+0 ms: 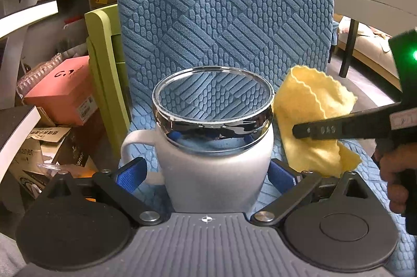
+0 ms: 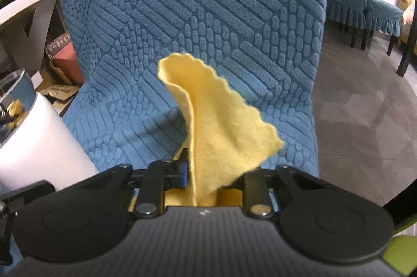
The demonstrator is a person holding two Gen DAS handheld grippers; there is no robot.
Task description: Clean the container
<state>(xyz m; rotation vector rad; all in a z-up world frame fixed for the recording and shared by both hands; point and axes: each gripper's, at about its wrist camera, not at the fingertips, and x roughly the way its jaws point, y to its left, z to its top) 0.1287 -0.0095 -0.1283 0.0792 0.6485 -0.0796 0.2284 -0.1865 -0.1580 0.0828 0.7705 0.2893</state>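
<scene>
blue textured chair cover [image 1: 224,16] | grey floor [image 2: 365,107] | white shelves [image 1: 28,11] | pink box [image 1: 65,89]

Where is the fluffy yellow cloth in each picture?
Left wrist view: the yellow cloth with a wavy edge is right of centre, beside the white mug with a chrome and glass lid, pinched by the right gripper.
Right wrist view: the cloth stands up in the middle, between that gripper's fingers.
Shared landmark: the blue textured chair cover.
</scene>
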